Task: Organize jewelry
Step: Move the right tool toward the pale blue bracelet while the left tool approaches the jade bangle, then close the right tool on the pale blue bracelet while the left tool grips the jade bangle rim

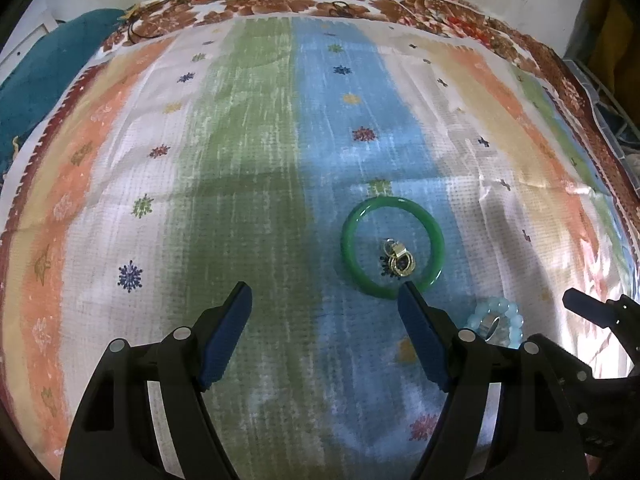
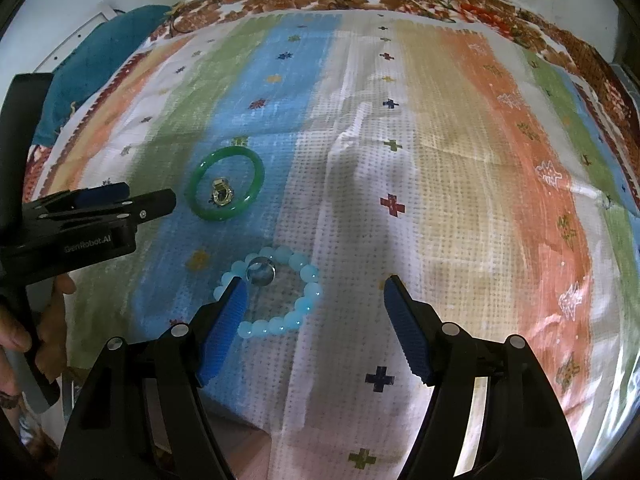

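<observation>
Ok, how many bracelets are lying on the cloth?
2: a green bangle on the blue stripe, ringing small gold pieces, and a pale blue beaded bracelet nearer, with a silver ring.

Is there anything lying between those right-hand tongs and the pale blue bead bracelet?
Nothing visible blocks the way. The right tongs stand open just above the bead bracelet, with only bare cloth around. A silver ring rests inside the bracelet's loop.

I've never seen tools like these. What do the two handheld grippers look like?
Each gripper, left and right, has black plastic arms with silver rivets, ending in two fingers with blue ribbed pads. The left one's side carries white lettering reading GenRobot.AI.
</observation>
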Motion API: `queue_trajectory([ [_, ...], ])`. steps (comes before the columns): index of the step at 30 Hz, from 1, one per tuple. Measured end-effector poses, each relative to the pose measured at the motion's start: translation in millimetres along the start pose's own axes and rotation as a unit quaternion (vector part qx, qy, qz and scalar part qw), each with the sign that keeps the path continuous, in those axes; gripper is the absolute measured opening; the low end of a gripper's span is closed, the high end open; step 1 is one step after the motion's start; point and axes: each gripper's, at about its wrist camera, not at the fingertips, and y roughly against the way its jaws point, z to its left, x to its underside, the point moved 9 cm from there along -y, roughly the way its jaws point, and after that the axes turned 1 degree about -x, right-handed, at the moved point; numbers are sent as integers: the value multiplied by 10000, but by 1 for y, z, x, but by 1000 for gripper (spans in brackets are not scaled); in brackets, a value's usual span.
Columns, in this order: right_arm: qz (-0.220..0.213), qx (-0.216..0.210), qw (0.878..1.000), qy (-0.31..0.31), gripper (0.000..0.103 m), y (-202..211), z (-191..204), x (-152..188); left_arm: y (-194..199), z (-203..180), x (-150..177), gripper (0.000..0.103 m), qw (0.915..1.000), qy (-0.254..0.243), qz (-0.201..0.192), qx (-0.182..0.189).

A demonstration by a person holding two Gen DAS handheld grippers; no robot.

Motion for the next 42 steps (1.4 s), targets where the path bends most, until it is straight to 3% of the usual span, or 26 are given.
queue_trajectory([
  [29, 337, -93, 9994, -15, 70, -28, -4, 8, -42, 5, -10, 75, 9999, -92, 104, -47],
  [31, 360, -69, 9993, -35, 67, -28, -6, 8, -43, 3, -9, 75, 9996, -209, 101, -166],
  [32, 379, -30, 9993, -43, 59, -28, -7, 8, -42, 2, -8, 74, 9994, -254, 90, -228],
  [36, 458, -154, 9986, -208, 26, -28, -12, 9, -41, -1, -6, 62, 9988, -437, 53, -236],
  [38, 525, -282, 9978, -289, 16, -29, -13, 11, -41, -1, -5, 48, 9986, -461, 56, -252],
  [42, 559, -303, 9978, -213, 15, -29, -9, 13, -38, 3, -3, 21, 9987, -409, 99, -277],
])
